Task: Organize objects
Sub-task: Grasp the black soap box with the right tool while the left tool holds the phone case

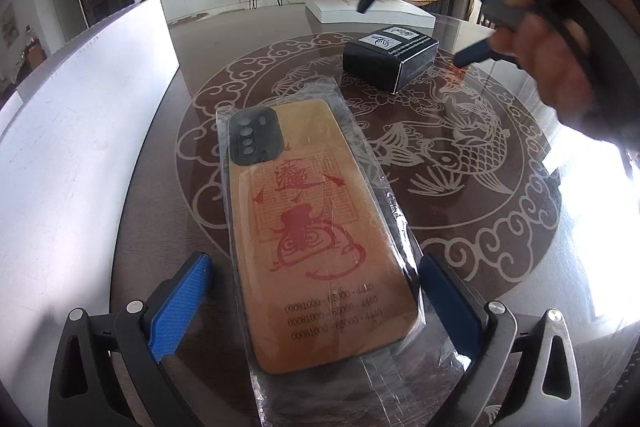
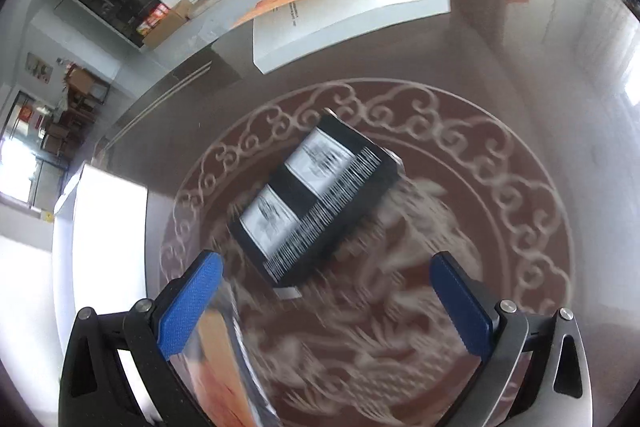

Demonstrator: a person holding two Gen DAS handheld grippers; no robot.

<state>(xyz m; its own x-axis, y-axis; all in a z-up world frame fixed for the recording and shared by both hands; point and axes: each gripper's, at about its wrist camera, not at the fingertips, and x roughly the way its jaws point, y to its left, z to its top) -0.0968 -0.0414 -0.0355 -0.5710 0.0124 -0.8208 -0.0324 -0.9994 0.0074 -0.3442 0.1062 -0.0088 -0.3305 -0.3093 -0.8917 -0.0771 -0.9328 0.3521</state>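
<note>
A tan phone case [image 1: 320, 227] with red artwork, sealed in clear plastic wrap, lies flat on the table. My left gripper [image 1: 316, 307] is open around its near end; the right finger [image 1: 448, 299] touches the wrap and the left finger [image 1: 180, 303] stands clear of it. Farther back sits a small black box [image 1: 390, 57] with white labels. In the right wrist view, which is motion-blurred, my right gripper [image 2: 326, 299] hangs open above and short of the black box [image 2: 316, 199], with nothing between its fingers. The case's edge [image 2: 216, 367] shows beside its left finger.
The brown glass table [image 1: 460, 155] bears a white koi and cloud pattern. A tall white box [image 1: 80, 127] stands along the left side. A flat white box [image 2: 348, 7] with an orange-printed top lies at the far edge. A person's hand [image 1: 560, 27] holds the right gripper.
</note>
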